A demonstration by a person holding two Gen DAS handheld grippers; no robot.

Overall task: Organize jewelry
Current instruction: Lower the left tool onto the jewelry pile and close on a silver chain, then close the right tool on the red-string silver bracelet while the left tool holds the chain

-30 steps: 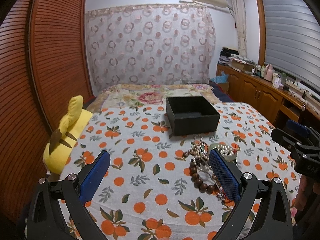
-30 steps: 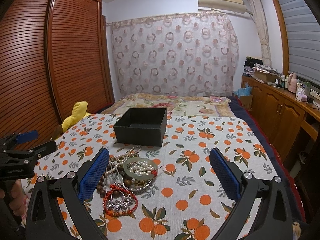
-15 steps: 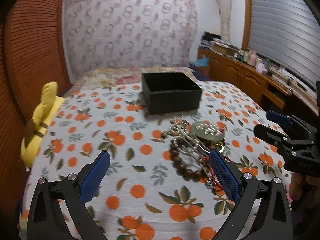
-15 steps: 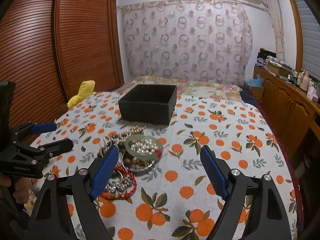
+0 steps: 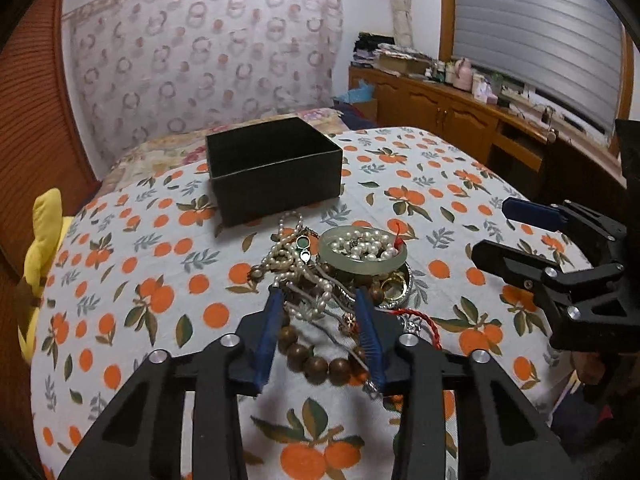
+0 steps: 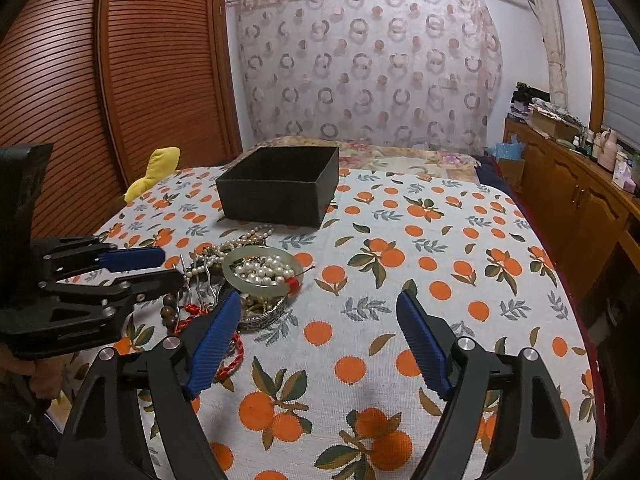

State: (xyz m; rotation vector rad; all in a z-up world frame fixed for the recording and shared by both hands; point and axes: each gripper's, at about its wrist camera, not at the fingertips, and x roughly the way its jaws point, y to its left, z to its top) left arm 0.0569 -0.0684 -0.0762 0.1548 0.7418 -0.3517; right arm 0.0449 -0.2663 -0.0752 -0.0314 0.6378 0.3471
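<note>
A jewelry pile (image 5: 332,276) lies on the orange-print bedspread (image 5: 132,280): a pale green bangle (image 5: 362,251) around loose pearls, pearl strands (image 5: 286,256), brown wooden beads (image 5: 316,360) and a red cord (image 5: 424,320). A black open box (image 5: 274,168) stands just behind it. My left gripper (image 5: 318,304) is partly closed, its fingers straddling the near side of the pile, gripping nothing that I can see. My right gripper (image 6: 320,312) is open and empty over the cloth, right of the pile (image 6: 248,276). The box also shows in the right wrist view (image 6: 280,190).
A yellow plush toy (image 5: 38,264) lies at the bed's left edge. A slatted wooden wardrobe (image 6: 120,100) stands to the left, and wooden cabinets (image 5: 460,120) run along the right wall. A patterned curtain (image 6: 368,68) hangs behind the bed.
My left gripper moved forward and right onto the jewelry pile and narrowed its jaws around it. My right gripper came lower and closer to the pile, narrowing slightly.
</note>
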